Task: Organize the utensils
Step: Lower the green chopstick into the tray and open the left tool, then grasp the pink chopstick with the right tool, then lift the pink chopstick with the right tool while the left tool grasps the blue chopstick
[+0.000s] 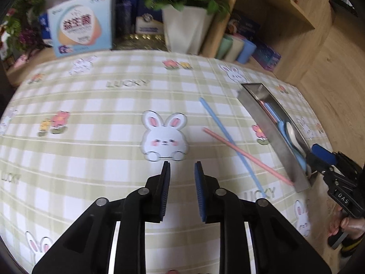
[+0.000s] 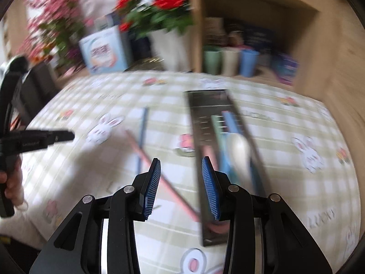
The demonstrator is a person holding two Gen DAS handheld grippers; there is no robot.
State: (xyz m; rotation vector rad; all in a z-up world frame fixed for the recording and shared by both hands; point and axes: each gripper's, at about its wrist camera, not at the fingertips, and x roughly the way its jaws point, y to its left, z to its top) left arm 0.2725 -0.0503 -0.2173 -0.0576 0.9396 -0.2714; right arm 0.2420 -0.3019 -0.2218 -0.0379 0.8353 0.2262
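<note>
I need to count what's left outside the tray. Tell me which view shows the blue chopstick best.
The left wrist view: the blue chopstick is sharp and seen end to end, crossing the pink chopstick beside the tray. The right wrist view is blurred; there its lower part fades near the pink one.

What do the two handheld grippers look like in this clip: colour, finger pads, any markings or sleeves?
Both are matte black plastic. The left gripper and right gripper have angular linkage arms with round silver pins and ribbed blue pads. Seen from the left wrist camera, the right gripper's body carries small white letters. By the hand there is a dark cuff with a yellow edge. No cables show.
</note>
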